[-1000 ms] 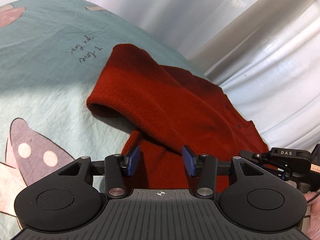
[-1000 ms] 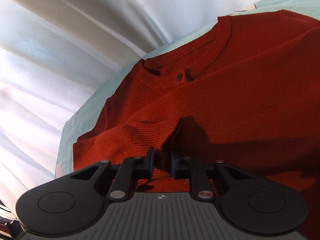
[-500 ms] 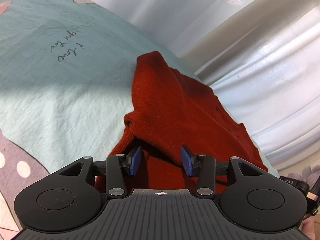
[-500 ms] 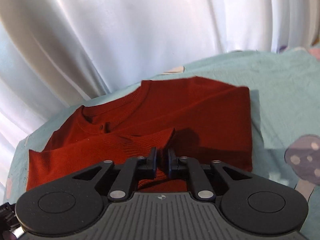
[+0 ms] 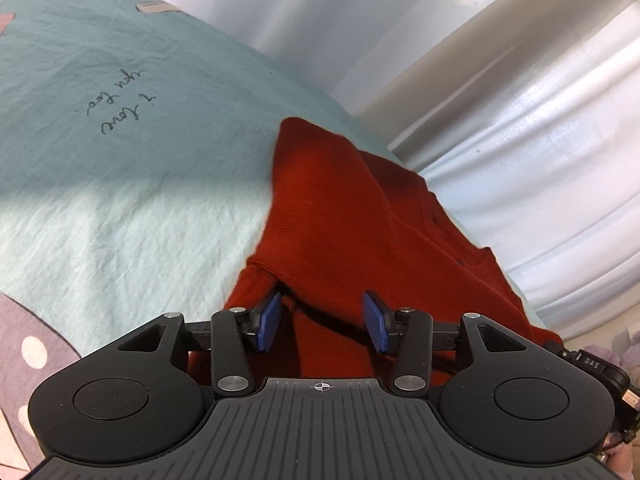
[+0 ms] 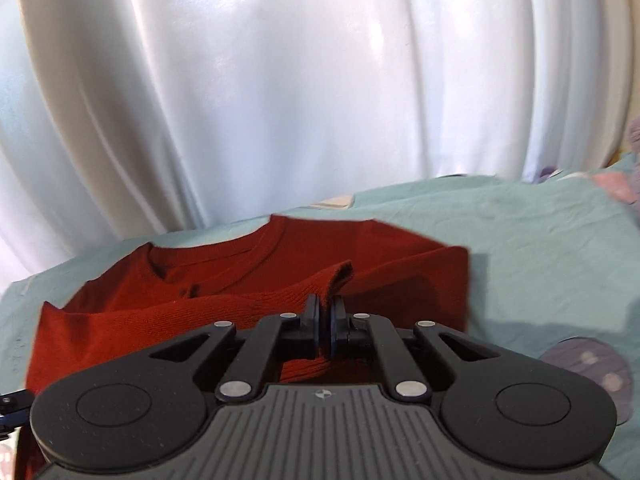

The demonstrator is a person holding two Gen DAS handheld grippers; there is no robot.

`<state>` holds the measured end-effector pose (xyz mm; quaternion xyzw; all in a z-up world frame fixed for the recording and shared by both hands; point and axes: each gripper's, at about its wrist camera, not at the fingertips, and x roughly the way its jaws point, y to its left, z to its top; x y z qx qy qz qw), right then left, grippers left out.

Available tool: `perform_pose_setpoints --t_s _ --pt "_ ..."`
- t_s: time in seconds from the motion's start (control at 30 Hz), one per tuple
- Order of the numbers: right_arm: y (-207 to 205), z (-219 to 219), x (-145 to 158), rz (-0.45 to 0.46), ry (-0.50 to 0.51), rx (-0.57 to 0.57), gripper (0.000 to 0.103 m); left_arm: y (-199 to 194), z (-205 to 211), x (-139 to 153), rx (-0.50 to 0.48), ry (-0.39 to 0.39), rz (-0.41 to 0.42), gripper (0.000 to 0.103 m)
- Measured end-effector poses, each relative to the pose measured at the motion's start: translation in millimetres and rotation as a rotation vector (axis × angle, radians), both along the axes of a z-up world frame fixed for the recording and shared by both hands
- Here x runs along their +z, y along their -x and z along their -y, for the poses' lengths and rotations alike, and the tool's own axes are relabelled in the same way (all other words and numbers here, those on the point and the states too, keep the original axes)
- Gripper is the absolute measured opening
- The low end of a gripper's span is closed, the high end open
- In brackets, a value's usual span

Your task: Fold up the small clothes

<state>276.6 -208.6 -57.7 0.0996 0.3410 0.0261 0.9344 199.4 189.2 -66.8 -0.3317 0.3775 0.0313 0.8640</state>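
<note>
A small red sweater (image 6: 256, 312) is seen lying on a bed's pale green sheet (image 5: 120, 208), close to the white curtain (image 6: 280, 80) behind it, with the fold partly made. One side has been brought in over the body, leaving a straight edge on the right of the right wrist view; the neckline (image 6: 224, 264) is left showing. The right tool (image 6: 325, 320) is closed tight on a pinched-up ridge of ribbed knit, apparently a cuff or hem, which is held raised above the body of the garment. The left tool (image 5: 324, 322) is held about half open over the sweater's near edge, its blue pads (image 5: 269, 322) spread apart with red fabric lying between them but not clamped. By the look of it, the lifted part is yet to be laid down and the final fold is yet to be made.
</note>
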Motion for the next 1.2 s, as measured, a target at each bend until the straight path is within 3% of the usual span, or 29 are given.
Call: perform_pose_setpoints --t_s 0.03,0.13,0.23,0.3,0.37,0.47,0.53,0.6,0.63,0.67,0.73,0.8,0.93,0.97,1.03,1.2 --pt "-3.9 5.6 -4.3 -0.026 0.019 -0.020 0.004 -0.5 -0.8 -1.4 -0.002 0.013 -0.003 0.049" --pt "-13.4 20.5 -20.7 -0.155 -0.050 -0.023 0.006 -0.8 -0.8 -2.8 -0.015 0.036 -0.016 0.049" --pt "-1.7 36.2 -18.8 -0.170 -0.087 -0.116 0.019 0.2 4.6 2.1 -0.050 0.028 -0.014 0.049" --pt "14.3 48.2 -15.5 -0.178 -0.221 -0.133 0.027 0.2 8.2 6.9 -0.079 0.033 -0.004 0.049" --pt "30.2 52.9 -20.2 -0.224 -0.375 -0.107 0.045 -4.2 14.5 9.6 -0.113 0.060 0.004 0.052" --pt "31.9 46.3 -39.9 -0.326 -0.531 -0.049 0.050 -19.7 26.6 5.0 -0.160 0.074 -0.002 0.052" --pt "27.9 41.4 -46.1 -0.307 -0.543 -0.069 0.050 -31.4 35.5 -1.0 -0.183 0.044 -0.030 0.051" --pt "21.3 32.6 -43.5 -0.283 -0.511 -0.093 0.042 -42.3 45.5 -6.8 -0.221 0.011 -0.059 0.047" --pt "17.6 29.5 -43.2 -0.283 -0.504 -0.091 0.025 -46.4 49.7 -8.5 -0.241 -0.005 -0.061 0.047" --pt "12.1 26.0 -44.5 -0.292 -0.487 -0.080 0.015 -49.5 53.4 -9.2 -0.257 -0.023 -0.057 0.045" --pt "6.2 21.5 -45.3 -0.281 -0.430 -0.060 0.012 -55.7 59.8 -5.7 -0.261 -0.082 -0.038 0.044" --pt "0.3 19.4 -42.7 -0.238 -0.355 -0.061 0.012 -62.5 64.5 -5.1 -0.249 -0.142 -0.043 0.044" --pt "-1.1 25.1 -42.7 -0.270 -0.381 -0.072 0.015 -58.0 64.6 -2.6 -0.266 -0.153 -0.051 0.045" --pt "3.4 23.6 -38.6 -0.285 -0.352 -0.042 0.022 -51.8 63.5 1.1 -0.288 -0.163 -0.053 0.045" --pt "18.3 19.7 -24.0 -0.292 -0.257 0.013 0.025 -38.9 60.1 10.3 -0.332 -0.156 -0.033 0.046" --pt "38.2 3.0 12.9 -0.092 -0.037 0.103 0.025 -41.9 61.3 37.1 -0.349 -0.230 0.055 0.054"
